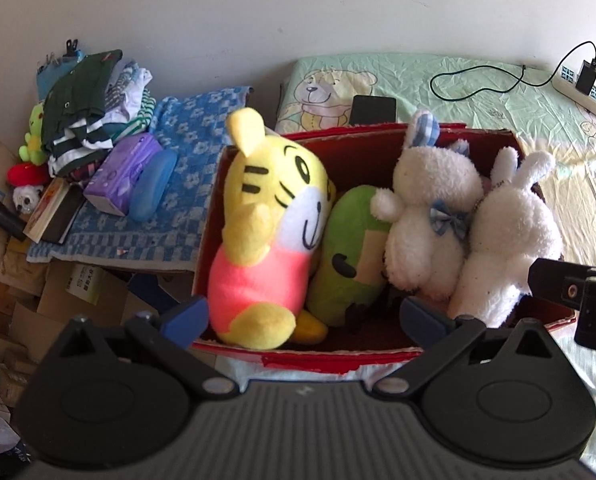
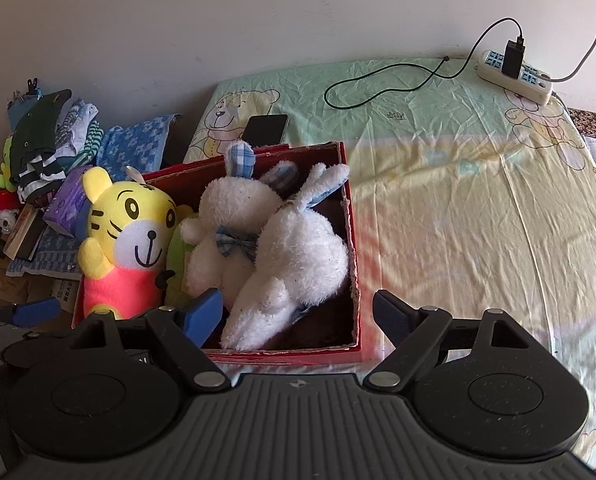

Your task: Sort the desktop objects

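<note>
- Left wrist view: left hand-held gripper [image 1: 303,316] spread apart, empty; red box [image 1: 337,360] of plush toys just ahead
- right hand-held gripper [image 2: 298,312] likewise apart; white rabbit [image 2: 294,264] between its fingers

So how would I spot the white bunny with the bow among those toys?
Find the red cardboard box on the pastel bedsheet. Two fluffy white plush rabbits lie at its right end. Yours is the left one, beside the green plush toy, the only one wearing a blue checked bow tie.
</note>
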Demonstrator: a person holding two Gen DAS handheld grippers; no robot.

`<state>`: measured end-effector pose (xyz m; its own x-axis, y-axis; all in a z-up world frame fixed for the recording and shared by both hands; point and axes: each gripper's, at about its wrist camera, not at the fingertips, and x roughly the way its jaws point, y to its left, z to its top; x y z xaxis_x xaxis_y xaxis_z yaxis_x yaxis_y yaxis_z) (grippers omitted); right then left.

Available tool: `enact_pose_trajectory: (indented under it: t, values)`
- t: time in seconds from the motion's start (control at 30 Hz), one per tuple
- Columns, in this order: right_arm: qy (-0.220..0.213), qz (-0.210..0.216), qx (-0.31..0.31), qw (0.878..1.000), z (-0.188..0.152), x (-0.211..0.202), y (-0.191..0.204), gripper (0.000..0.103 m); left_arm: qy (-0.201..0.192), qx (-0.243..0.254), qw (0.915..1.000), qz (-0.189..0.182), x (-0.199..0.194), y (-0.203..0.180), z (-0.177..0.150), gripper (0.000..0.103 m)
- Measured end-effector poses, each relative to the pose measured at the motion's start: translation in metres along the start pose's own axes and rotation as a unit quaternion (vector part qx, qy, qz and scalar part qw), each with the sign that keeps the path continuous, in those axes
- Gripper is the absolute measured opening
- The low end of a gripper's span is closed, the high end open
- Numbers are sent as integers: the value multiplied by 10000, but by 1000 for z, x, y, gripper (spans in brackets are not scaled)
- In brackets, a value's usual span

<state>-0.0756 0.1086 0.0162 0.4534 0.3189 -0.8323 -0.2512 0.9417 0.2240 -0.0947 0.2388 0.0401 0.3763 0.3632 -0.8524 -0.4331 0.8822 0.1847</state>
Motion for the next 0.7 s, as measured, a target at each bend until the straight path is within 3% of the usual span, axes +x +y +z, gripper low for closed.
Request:
enact_pose_trajectory:
  t: [0.7]
  values:
    - [-276,-410,-328,9982,9,21,31,85,-9,-1,9999,-143,24,27,14,102]
